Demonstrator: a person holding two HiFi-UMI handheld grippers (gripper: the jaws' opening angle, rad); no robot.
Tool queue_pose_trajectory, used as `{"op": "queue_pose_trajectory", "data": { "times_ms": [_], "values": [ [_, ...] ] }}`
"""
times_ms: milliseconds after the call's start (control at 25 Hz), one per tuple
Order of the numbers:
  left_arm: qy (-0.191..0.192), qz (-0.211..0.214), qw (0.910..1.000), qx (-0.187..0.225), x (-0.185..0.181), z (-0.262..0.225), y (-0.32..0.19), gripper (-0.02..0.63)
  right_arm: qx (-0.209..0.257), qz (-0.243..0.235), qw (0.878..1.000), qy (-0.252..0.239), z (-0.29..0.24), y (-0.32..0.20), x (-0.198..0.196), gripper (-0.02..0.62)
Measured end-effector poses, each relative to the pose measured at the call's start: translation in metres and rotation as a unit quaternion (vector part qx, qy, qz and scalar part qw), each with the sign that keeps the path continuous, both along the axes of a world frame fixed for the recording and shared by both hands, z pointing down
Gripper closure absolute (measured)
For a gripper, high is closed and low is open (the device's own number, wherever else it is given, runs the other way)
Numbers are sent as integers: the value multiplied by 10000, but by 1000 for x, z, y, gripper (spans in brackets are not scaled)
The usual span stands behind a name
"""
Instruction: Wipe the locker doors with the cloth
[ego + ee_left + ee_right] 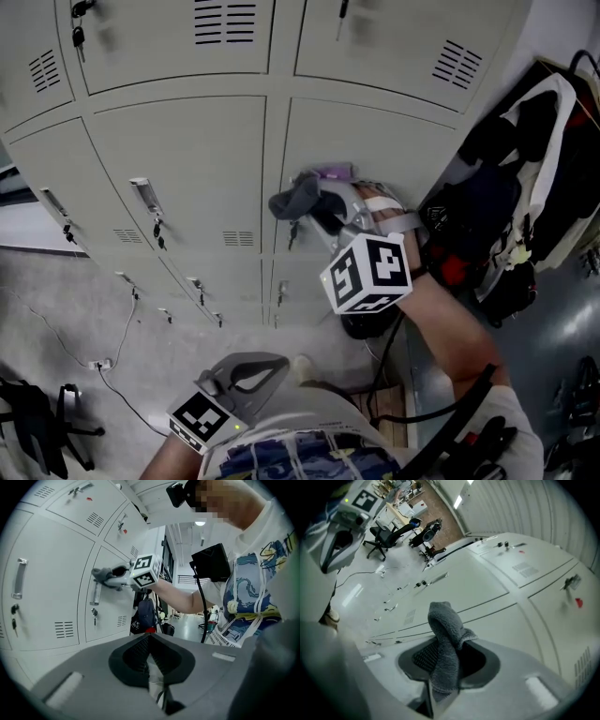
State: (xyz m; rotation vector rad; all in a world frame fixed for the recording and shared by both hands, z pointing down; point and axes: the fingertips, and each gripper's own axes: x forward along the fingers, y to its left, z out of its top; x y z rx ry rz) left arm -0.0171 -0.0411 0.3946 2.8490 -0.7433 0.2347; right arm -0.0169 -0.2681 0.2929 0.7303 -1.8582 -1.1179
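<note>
While clamping a grey terry cloth, the right gripper faces the pale metal locker door.
The cloth juts from its jaws toward the door; the left gripper, jaws together and empty, hangs well apart.

Grey left gripper, black-and-white marker cube, white blue-printed T-shirt

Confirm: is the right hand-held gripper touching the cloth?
Touching. The right gripper view shows the grey cloth pinched between the jaws of the right hand-held gripper, its free end sticking up past them.
</note>
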Motion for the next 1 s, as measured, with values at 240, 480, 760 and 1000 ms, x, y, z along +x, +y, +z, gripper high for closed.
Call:
{"op": "queue_pose_trajectory", "data": {
  "times_ms": [240, 480, 760, 1000],
  "values": [
    [3, 9, 10000, 79, 2, -4, 4, 604, 942, -70, 9947, -415, -92, -3, -15, 480],
    [23, -22, 10000, 23, 0, -3, 7, 604, 1180, -6, 9926, -284, -95, -16, -29, 480],
    [72, -96, 9999, -39, -7, 0, 6, 604, 627, 149, 9978, 138, -6, -19, -27, 480],
    [48, -100, 9999, -49, -7, 2, 5, 604, 884, 253, 9957, 78, 12, -18, -27, 480]
  ]
}}
